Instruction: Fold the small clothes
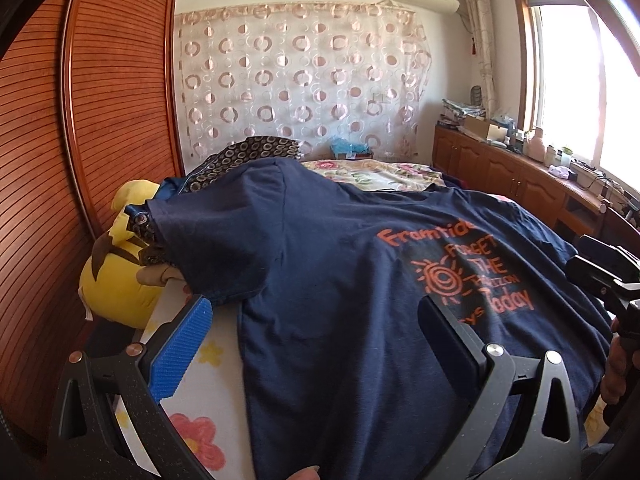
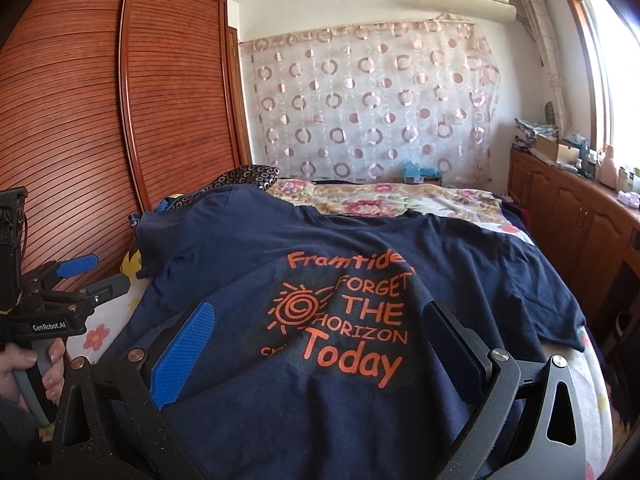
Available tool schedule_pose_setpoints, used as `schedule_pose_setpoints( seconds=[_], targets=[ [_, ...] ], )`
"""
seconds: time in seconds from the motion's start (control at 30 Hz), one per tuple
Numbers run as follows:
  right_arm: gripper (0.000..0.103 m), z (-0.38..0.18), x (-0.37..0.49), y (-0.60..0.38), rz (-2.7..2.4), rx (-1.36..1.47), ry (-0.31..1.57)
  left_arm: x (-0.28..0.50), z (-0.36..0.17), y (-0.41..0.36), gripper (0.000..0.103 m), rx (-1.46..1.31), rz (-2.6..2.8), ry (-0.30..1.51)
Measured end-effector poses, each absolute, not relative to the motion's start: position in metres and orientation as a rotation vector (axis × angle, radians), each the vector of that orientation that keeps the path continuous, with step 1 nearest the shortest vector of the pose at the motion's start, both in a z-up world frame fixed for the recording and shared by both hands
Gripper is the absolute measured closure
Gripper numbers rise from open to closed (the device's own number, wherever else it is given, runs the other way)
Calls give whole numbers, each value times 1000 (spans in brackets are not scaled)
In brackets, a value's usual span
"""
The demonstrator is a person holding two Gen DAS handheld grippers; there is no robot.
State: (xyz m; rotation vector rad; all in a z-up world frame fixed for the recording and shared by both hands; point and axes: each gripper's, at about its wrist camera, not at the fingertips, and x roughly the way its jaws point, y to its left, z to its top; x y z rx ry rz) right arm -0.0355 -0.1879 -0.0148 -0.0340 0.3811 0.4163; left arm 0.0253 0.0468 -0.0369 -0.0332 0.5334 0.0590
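A navy T-shirt point(image 1: 340, 280) with orange print lies spread flat on the bed, print side up; it also shows in the right wrist view point(image 2: 360, 280). My left gripper point(image 1: 316, 320) is open above the shirt's left side, its blue pad point(image 1: 182, 350) over the bedsheet and its other finger over the shirt. My right gripper point(image 2: 320, 336) is open above the shirt's lower middle, straddling the orange print point(image 2: 348, 320). The left gripper also shows at the left edge of the right wrist view point(image 2: 84, 276). Neither holds cloth.
A yellow plush toy point(image 1: 116, 280) and patterned dark cloth point(image 1: 256, 150) lie at the bed's left. A wooden wardrobe point(image 2: 100, 120) stands left. A low wooden cabinet point(image 1: 500, 172) with clutter runs along the right under the window. A floral bedsheet point(image 2: 380, 196) lies beyond the shirt.
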Motion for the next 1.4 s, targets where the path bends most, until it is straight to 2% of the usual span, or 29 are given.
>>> schedule_pose_setpoints(
  seconds=[0.53, 0.83, 0.93, 0.97, 1.27, 1.33, 1.4],
  targets=[
    [2, -15, 12, -176, 505, -97, 498, 76, -46, 127, 0, -27, 89, 621],
    [2, -9, 8, -171, 565, -156, 504, 112, -29, 187, 26, -130, 65, 641],
    [2, -10, 6, -173, 579, -170, 505, 129, -31, 202, 37, -156, 88, 669],
    [2, -10, 6, -175, 581, -172, 505, 135, -32, 206, 44, -161, 110, 687],
    [2, -5, 6, -180, 582, -184, 492, 166, -53, 227, 47, -234, 118, 770],
    [2, -5, 4, -177, 581, -177, 492, 167, -55, 228, 56, -253, 104, 771],
    [2, -5, 4, -175, 581, -172, 490, 166, -55, 228, 73, -246, 118, 774]
  ],
)
